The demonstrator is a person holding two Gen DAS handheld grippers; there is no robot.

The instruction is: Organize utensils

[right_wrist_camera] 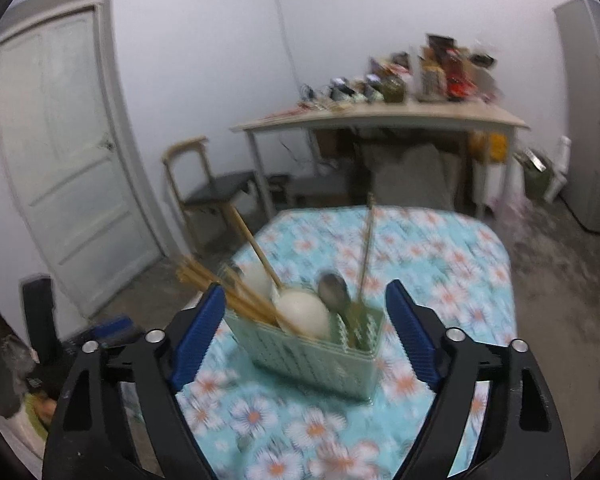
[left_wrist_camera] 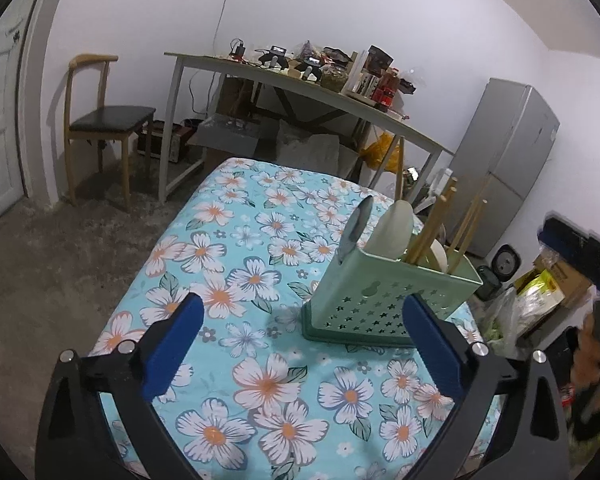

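A pale green utensil caddy (left_wrist_camera: 384, 304) with star-shaped holes stands on the table's floral blue cloth (left_wrist_camera: 240, 240). Upright in it are wooden chopsticks (left_wrist_camera: 428, 224), white spoons (left_wrist_camera: 396, 232) and a metal spoon (left_wrist_camera: 358, 224). My left gripper (left_wrist_camera: 303, 302) is open and empty, just short of the caddy, whose near right corner lies behind the right finger. In the blurred right wrist view the caddy (right_wrist_camera: 308, 348) sits ahead of and between the wide-apart fingers of my right gripper (right_wrist_camera: 305, 289), which is open and holds nothing. Chopsticks (right_wrist_camera: 220, 284), a white spoon (right_wrist_camera: 304, 312) and the metal spoon (right_wrist_camera: 334, 290) show there too.
Beyond the table stand a cluttered desk (left_wrist_camera: 300, 80), a wooden chair (left_wrist_camera: 104, 120) and a grey fridge (left_wrist_camera: 508, 152). A white door (right_wrist_camera: 60, 140) is at the left. Bags and boxes (left_wrist_camera: 540, 292) crowd the floor right of the table, with a blurred dark shape at that edge.
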